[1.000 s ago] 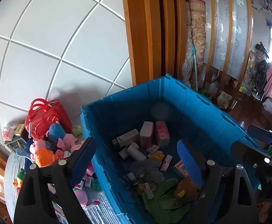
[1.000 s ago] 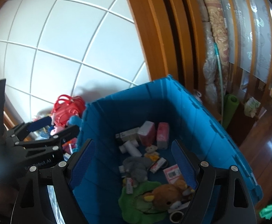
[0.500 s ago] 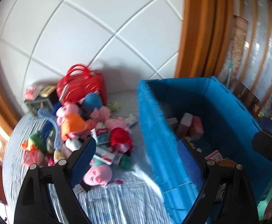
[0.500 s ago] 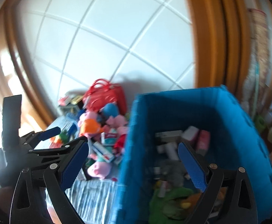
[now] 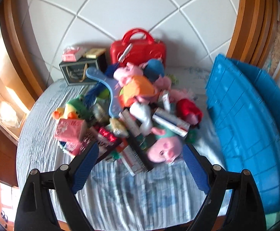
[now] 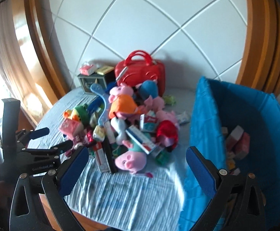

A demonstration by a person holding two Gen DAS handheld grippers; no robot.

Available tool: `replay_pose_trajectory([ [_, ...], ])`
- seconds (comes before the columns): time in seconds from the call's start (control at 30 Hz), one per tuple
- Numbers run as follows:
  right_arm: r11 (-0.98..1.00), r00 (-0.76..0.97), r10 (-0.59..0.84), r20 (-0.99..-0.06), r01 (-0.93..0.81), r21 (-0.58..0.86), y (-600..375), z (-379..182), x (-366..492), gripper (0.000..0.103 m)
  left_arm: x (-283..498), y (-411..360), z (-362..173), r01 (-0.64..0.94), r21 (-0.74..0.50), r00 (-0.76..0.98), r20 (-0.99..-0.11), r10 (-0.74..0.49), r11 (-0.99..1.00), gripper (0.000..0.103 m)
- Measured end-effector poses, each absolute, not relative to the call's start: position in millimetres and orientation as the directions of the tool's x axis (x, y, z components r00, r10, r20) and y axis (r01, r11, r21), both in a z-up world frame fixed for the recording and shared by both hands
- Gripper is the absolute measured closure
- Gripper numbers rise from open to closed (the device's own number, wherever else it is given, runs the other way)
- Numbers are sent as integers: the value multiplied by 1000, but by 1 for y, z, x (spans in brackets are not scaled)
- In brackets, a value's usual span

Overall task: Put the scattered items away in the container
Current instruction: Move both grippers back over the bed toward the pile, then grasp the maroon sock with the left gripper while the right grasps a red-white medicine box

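A pile of scattered items lies on a striped blue cloth (image 5: 132, 194): a pink pig plush (image 5: 164, 151) (image 6: 130, 160), an orange-dressed pig plush (image 5: 138, 90), a red plush (image 5: 189, 111), a pink box (image 5: 69, 129), long cartons and a blue curved toy (image 5: 109, 88). The blue container (image 5: 245, 127) (image 6: 203, 127) stands to the right and holds several boxes (image 6: 238, 141). My left gripper (image 5: 140, 165) is open and empty just in front of the pile; it also shows at the left in the right wrist view (image 6: 50, 139). My right gripper (image 6: 138, 165) is open and empty, between pile and container.
A red handbag (image 5: 138, 52) and a dark gift bag (image 5: 80, 72) with small boxes on top stand at the back against the white tiled wall. Wooden frames flank both sides. The cloth's near edge (image 6: 120, 219) drops off in front.
Both grippers have swung left, from over the blue container to facing the pile on the cloth. Both stayed open and empty.
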State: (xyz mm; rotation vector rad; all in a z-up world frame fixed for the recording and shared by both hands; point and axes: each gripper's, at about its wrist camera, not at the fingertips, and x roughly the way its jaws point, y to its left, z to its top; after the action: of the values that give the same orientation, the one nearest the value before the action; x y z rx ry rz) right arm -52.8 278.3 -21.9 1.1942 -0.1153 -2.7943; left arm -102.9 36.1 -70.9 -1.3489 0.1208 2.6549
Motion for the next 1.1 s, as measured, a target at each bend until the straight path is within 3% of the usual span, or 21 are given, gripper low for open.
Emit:
replay_pose_trajectory([
  [0.53, -991, -528, -77, -846, -51, 122, 220, -129, -105, 1, -156, -75, -214, -181, 18, -432, -900, 63, -983, 14],
  [0.8, -986, -437, -60, -898, -112, 120, 212, -181, -118, 1, -190, -68, -272, -273, 61, -398, -916, 55, -960, 14],
  [1.1, -990, -362, -39, -932, -110, 84, 196, -236, -154, 1, -226, -70, -310, -275, 65, -371, -928, 44, -959, 14],
])
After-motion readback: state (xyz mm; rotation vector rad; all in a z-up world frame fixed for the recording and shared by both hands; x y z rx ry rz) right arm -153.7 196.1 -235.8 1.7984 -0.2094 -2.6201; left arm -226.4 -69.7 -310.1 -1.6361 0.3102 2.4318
